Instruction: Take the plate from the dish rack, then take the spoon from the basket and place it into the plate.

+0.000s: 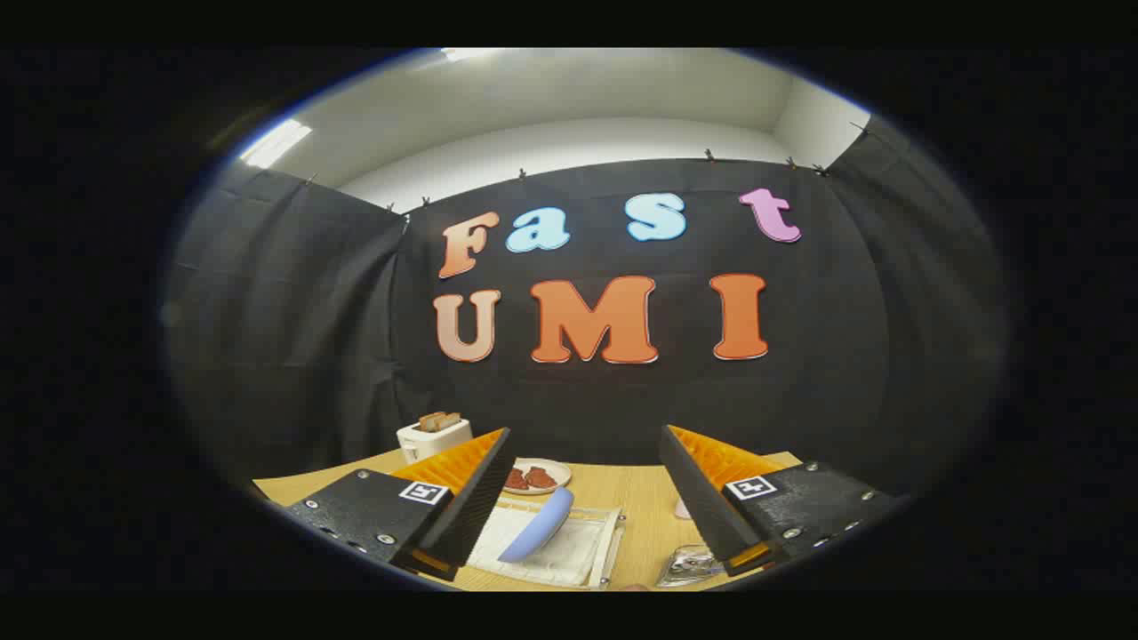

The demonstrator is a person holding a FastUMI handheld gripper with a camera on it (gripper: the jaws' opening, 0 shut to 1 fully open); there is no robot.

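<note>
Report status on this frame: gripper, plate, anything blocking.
Gripper open, holding nothing. Blue plate on edge in dish rack, between the fingers. Nothing blocking it.

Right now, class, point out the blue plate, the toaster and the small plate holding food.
Blue plate (540, 526), gripper view, on its curved face, standing in the dish rack.
Toaster (432, 439), gripper view, on its white front.
Small plate (558, 468), gripper view, on its bare rim.

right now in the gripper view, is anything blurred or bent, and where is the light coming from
In the gripper view the fisheye bends the wooden table edge and the booth walls into curves; ceiling lights glare above the cloth; the far toaster and small plate look soft; the blue plate in the dish rack reads clearly between the open gripper fingers.
</note>
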